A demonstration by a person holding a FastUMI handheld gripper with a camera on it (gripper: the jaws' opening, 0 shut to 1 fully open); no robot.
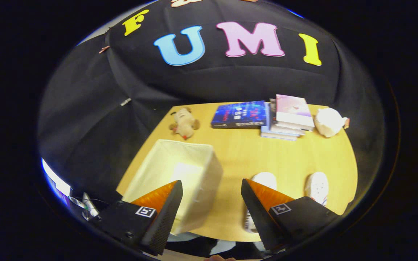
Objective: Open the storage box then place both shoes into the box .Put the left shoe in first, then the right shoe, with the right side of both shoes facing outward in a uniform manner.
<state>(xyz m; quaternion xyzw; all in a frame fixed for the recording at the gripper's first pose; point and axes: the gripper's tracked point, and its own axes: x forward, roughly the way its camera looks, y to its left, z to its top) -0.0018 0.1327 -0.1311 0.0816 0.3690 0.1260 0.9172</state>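
I am holding my tongs (212,203) wide open above the wooden surface (245,156), gripping nothing. The open white box (180,174) is sitting lower left, behind my left finger. Two white shoes (265,181) (317,186) are lying lower right. Books (263,116) and two soft toys (184,123) (329,121) are resting along the surface's far edge.

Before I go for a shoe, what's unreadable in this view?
- Nearer shoe: heel half behind one finger; left or right unclear.
- Farther shoe: heel behind gripper body.
- Storage box: near corner behind the other finger.
Jaws stand open, holding nothing.
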